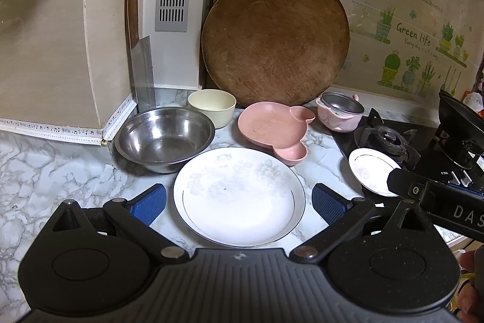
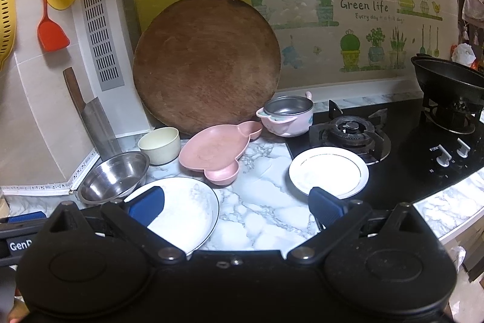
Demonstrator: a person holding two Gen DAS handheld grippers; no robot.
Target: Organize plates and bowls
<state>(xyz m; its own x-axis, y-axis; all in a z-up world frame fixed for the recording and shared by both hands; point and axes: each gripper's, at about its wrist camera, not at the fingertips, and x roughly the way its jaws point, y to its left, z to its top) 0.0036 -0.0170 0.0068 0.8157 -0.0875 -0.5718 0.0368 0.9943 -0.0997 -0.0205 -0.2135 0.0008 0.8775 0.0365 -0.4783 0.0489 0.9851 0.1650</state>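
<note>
The wall sticker reads "Green life" with a smaller line starting "Every day", the rest blurred; the right gripper body shows "DAS", the left gripper body "GenD", both cut off.

Three plates, three bowls

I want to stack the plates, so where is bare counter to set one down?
Bare marble lies between the large white plate, the pink divided dish and the small white plate. The back left is crowded: steel bowl and cream bowl sit close together.
</note>
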